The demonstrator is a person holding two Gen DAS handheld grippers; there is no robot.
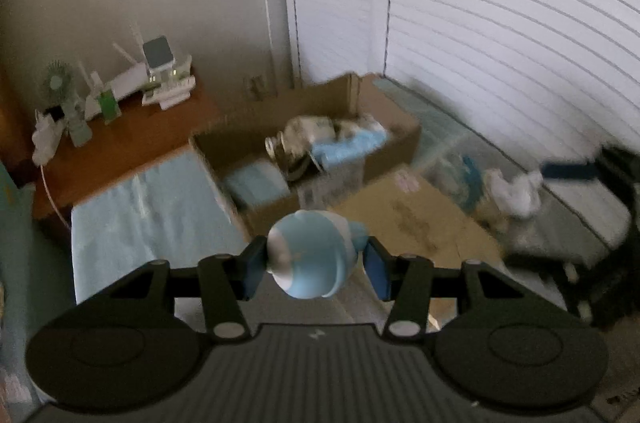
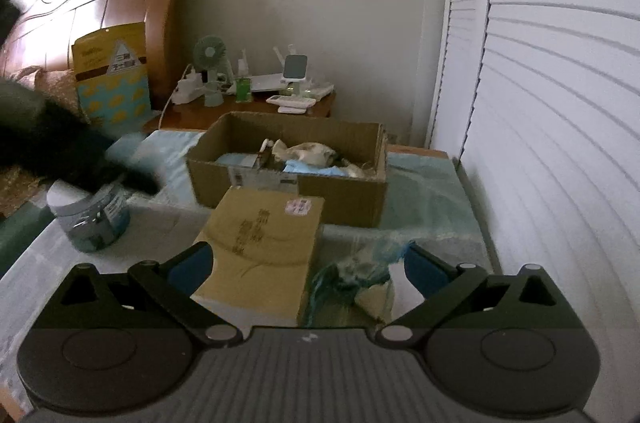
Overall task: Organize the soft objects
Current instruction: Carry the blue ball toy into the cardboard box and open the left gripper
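Note:
My left gripper (image 1: 316, 263) is shut on a round, soft, light-blue and white toy (image 1: 310, 255), held in the air over the bed. Beyond it stands an open cardboard box (image 1: 248, 119) with pale blue and white soft things (image 1: 344, 141) inside. My right gripper (image 2: 308, 265) is open with nothing between its fingers. It hovers over a closed cardboard box (image 2: 264, 243) and a crumpled blue-green bag (image 2: 356, 275). The open box (image 2: 352, 199) lies straight ahead of it, behind the closed one.
The bed has a pale blue cover (image 1: 152, 207). A wooden nightstand (image 2: 256, 107) holds a fan, a router and chargers. A pale-lidded jar (image 2: 90, 219) stands at the left under a dark blurred shape (image 2: 48, 147). White louvred doors (image 2: 560, 103) close off the right.

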